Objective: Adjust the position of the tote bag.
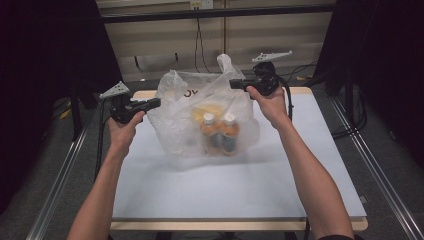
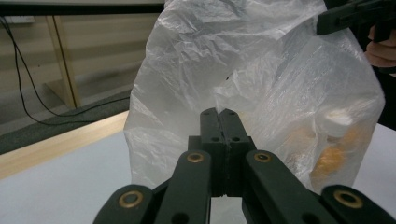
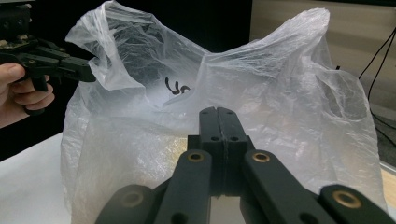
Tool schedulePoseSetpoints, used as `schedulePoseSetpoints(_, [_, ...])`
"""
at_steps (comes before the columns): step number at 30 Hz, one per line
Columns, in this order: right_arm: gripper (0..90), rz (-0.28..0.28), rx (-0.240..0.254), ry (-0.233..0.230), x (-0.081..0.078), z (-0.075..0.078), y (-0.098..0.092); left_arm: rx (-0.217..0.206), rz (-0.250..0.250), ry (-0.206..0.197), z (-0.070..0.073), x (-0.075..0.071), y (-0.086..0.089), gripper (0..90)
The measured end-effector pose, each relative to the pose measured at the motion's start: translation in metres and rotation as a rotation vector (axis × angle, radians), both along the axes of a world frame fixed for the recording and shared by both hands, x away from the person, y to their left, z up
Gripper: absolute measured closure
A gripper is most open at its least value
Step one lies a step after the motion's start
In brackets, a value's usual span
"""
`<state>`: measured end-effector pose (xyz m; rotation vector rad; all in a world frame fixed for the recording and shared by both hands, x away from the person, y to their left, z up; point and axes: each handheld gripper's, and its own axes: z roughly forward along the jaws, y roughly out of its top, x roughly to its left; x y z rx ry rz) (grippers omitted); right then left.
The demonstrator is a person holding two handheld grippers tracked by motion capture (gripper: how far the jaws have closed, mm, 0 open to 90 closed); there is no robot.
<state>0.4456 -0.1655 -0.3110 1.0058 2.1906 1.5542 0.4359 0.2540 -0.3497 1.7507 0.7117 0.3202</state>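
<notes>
Seen from above, a thin plastic bag [image 1: 200, 112] stands near the far middle of the table [image 1: 240, 190], with two capped bottles [image 1: 220, 132] upright side by side inside it. My left claw [image 1: 155, 103] has its jaws pressed together on the bag's left edge; in the left gripper view the closed tips [image 2: 218, 114] meet against the crumpled film [image 2: 243, 70]. My right claw [image 1: 234, 84] is likewise shut, pinching the bag's upper right edge beside a handle loop [image 1: 225, 62]. In the right gripper view its tips [image 3: 218, 112] lie against the bag wall [image 3: 280, 93], and black lettering [image 3: 176, 87] shows on the film.
</notes>
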Motion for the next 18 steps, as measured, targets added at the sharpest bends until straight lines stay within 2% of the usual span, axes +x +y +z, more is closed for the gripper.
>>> schedulePoseSetpoints(3, [90.0, -0.007, 0.027, -0.019, -0.006, 0.007, -0.004, 0.0, -0.004, -0.01, 0.008, -0.005, 0.001, 90.0])
schedulePoseSetpoints(4, [90.0, -0.008, 0.03, -0.023, -0.007, 0.009, -0.006, 0.019, -0.003, -0.019, 0.011, -0.006, 0.001, 90.0])
schedulePoseSetpoints(6, [90.0, -0.011, 0.025, -0.038, -0.011, 0.014, -0.008, 0.024, -0.007, -0.035, 0.019, -0.01, 0.004, 90.0])
schedulePoseSetpoints(13, [90.0, -0.001, 0.02, -0.075, -0.024, 0.025, -0.012, 0.005, -0.008, -0.077, 0.042, -0.02, 0.008, 90.0])
schedulePoseSetpoints(18, [90.0, 0.008, 0.009, -0.091, -0.032, 0.028, -0.012, -0.013, -0.008, -0.106, 0.051, -0.026, 0.006, 90.0])
